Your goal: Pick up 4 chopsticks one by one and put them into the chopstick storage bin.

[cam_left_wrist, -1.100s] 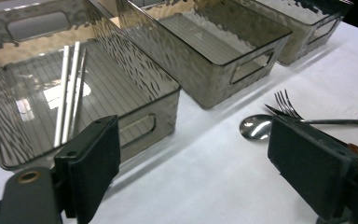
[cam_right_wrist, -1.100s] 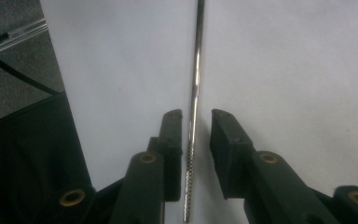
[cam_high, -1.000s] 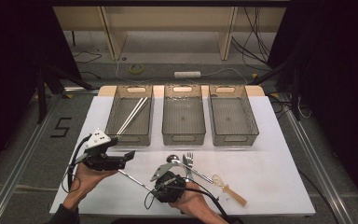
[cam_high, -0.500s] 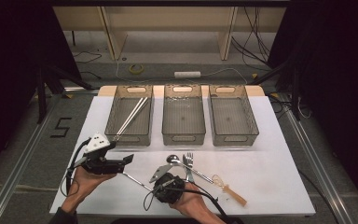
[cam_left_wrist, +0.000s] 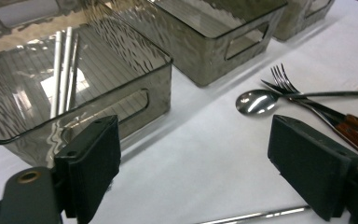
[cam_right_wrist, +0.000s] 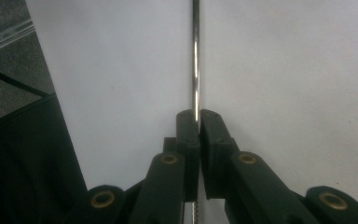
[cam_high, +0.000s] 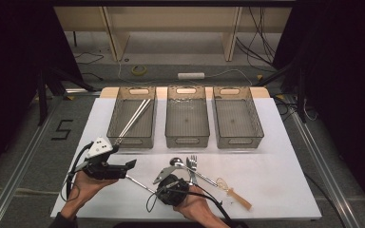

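A thin metal chopstick (cam_high: pixel 140 184) (cam_right_wrist: pixel 195 56) lies on the white mat (cam_high: pixel 275 166) near the front. My right gripper (cam_high: pixel 157 191) (cam_right_wrist: pixel 197 116) has just been closing and is now shut on its near end, the rod running straight out from between the pads. My left gripper (cam_high: pixel 129 170) (cam_left_wrist: pixel 200 168) hovers open over the chopstick's far end (cam_left_wrist: pixel 256 215), its pads wide apart with nothing between them. A pair of pale chopsticks (cam_high: pixel 133 118) (cam_left_wrist: pixel 63 65) rests in the left bin (cam_high: pixel 123 140).
Three clear grey bins stand in a row at the back; the middle bin (cam_high: pixel 186 138) and right bin (cam_high: pixel 240 140) look empty. A spoon (cam_high: pixel 176 162) (cam_left_wrist: pixel 256 101), a fork (cam_high: pixel 193 164) (cam_left_wrist: pixel 284 79) and a wood-handled utensil (cam_high: pixel 240 199) lie right of my right gripper.
The left gripper has dipped a little and drifted slightly right toward the chopstick. The right hand has stayed in place.
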The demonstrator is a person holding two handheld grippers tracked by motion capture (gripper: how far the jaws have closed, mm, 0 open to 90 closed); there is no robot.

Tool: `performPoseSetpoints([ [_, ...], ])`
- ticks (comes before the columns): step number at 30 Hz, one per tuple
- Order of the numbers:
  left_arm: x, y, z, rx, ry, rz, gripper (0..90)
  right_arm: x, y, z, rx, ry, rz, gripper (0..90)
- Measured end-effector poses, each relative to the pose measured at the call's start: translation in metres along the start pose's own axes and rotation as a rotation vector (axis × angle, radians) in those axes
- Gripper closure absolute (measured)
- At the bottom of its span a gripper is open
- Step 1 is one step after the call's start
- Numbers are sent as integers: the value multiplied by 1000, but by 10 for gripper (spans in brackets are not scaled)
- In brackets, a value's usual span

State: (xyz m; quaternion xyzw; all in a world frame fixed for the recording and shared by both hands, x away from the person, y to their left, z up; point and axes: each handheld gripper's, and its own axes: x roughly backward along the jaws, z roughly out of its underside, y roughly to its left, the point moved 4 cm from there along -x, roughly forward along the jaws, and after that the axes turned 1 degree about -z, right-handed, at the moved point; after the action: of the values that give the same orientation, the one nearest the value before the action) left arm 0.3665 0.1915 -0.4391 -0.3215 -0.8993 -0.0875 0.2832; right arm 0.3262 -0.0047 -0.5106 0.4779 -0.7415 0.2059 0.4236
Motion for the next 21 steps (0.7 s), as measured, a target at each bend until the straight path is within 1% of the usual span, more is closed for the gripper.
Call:
performPoseSetpoints([
  [1,-1,-1,1,-12,13,10,172,1,0,-1,2,-2,-1,876],
  [2,-2,-3,2,-36,30,20,174,3,-1,-1,6,0,-3,876],
  [5,-7,-9,8,-102,106,61,180,8,-3,-4,10,5,1,876],
  [6,-10,-12,11,-133,131,76,184,9,-4,-4,16,5,-1,876],
  [7,-11,-15,12,-143,145,86,189,10,-5,-5,21,6,-3,877],
  [9,-15,-19,16,-182,194,120,197,12,-6,-5,23,14,-5,876],
  [12,-22,-24,23,-238,256,143,211,14,-7,-6,35,28,-6,876],
  [14,-24,-27,28,-261,283,164,222,16,-8,-7,39,33,-10,876],
  [15,-26,-28,29,-283,299,171,226,17,-9,-8,40,36,-11,876],
  [17,-29,-30,33,-314,329,180,228,18,-10,-9,47,42,-17,876],
  [19,-31,-31,35,-344,347,181,229,20,-11,-10,56,47,-19,876],
  [21,-34,-33,36,-356,353,190,232,22,-11,-11,59,52,-23,876],
])
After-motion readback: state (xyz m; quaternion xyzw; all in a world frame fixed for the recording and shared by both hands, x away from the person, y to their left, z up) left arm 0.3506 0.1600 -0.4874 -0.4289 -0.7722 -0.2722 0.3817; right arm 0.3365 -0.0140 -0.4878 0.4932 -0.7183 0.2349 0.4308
